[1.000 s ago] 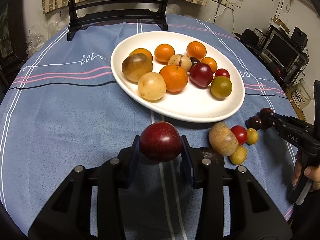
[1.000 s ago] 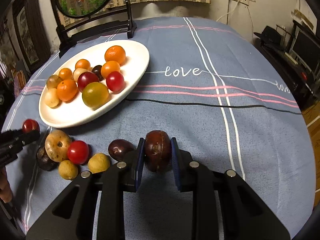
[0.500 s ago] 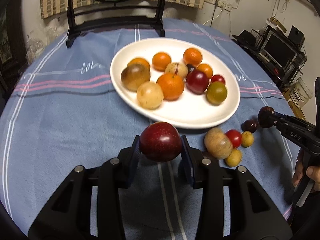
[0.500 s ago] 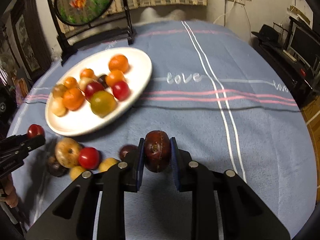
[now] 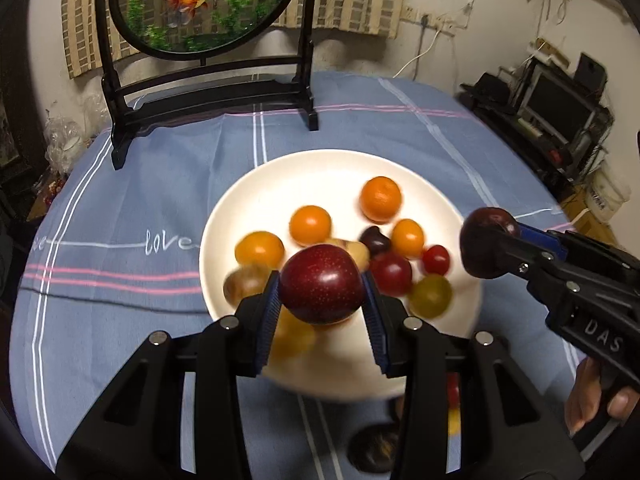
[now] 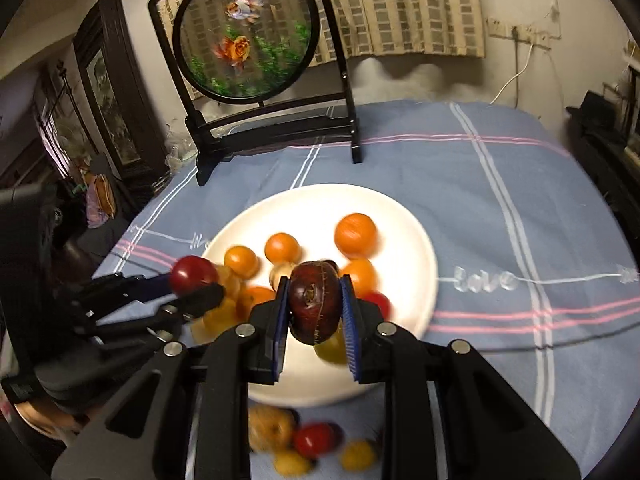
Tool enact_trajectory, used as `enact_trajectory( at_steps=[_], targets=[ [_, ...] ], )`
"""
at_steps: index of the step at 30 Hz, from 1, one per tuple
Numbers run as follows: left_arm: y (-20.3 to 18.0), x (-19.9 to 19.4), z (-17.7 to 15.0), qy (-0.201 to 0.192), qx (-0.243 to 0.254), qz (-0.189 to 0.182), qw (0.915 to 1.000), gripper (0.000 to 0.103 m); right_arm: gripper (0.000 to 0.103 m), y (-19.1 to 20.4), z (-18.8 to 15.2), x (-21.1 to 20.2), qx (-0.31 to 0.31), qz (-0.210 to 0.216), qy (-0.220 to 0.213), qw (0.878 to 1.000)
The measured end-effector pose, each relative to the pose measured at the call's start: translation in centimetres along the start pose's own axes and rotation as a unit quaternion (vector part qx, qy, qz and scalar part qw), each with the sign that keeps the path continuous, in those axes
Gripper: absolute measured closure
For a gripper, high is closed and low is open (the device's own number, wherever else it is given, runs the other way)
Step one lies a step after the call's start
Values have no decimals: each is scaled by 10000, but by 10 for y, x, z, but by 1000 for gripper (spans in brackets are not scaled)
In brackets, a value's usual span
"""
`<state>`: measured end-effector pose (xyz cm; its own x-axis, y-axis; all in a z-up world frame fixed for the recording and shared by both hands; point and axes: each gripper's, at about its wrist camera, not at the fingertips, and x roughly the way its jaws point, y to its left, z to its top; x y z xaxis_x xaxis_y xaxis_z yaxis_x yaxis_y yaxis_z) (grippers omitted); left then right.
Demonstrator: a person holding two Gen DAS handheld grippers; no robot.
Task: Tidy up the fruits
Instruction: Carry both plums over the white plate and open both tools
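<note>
My left gripper (image 5: pixel 321 300) is shut on a speckled red plum (image 5: pixel 320 282) and hangs over the near part of the white oval plate (image 5: pixel 236 208). The plate holds several oranges, red and dark fruits, blurred by motion. My right gripper (image 6: pixel 316 312) is shut on a dark brown-purple round fruit (image 6: pixel 315 300), also above the white plate (image 6: pixel 404 220). In the left wrist view the right gripper (image 5: pixel 494 250) comes in from the right with its dark fruit (image 5: pixel 484 236). In the right wrist view the left gripper (image 6: pixel 196 284) enters from the left, carrying the red plum (image 6: pixel 191 273).
Loose fruits lie on the blue tablecloth in front of the plate: a brownish one (image 6: pixel 270 426), a red one (image 6: pixel 314 440) and small yellow ones (image 6: pixel 358 454). A round goldfish screen on a black stand (image 5: pixel 208 92) stands behind the plate. Shelves with electronics (image 5: pixel 560 112) are at the right.
Both grippers have risen and moved forward from the near cloth to above the plate, each still holding its fruit. The loose fruits have dropped to the bottom of both views.
</note>
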<state>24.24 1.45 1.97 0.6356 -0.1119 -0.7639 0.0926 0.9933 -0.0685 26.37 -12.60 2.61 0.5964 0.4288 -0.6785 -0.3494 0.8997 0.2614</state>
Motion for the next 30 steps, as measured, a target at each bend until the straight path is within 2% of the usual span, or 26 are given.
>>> enact_trajectory(
  at_steps=[7, 16, 28, 30],
  targets=[
    [5, 33, 8, 182, -19, 126, 9998, 63, 78, -6, 14, 47, 213, -45, 322, 9992],
    [3, 54, 16, 223, -33, 289, 9993, 63, 78, -7, 24, 79, 242, -149, 497, 9984],
    [4, 58, 20, 98, -245, 450, 9986, 61, 77, -17, 27, 86, 579, -32, 582, 9966],
    [3, 54, 19, 70, -274, 439, 9986, 54, 77, -19, 24, 82, 639, -13, 597, 9962]
  ],
)
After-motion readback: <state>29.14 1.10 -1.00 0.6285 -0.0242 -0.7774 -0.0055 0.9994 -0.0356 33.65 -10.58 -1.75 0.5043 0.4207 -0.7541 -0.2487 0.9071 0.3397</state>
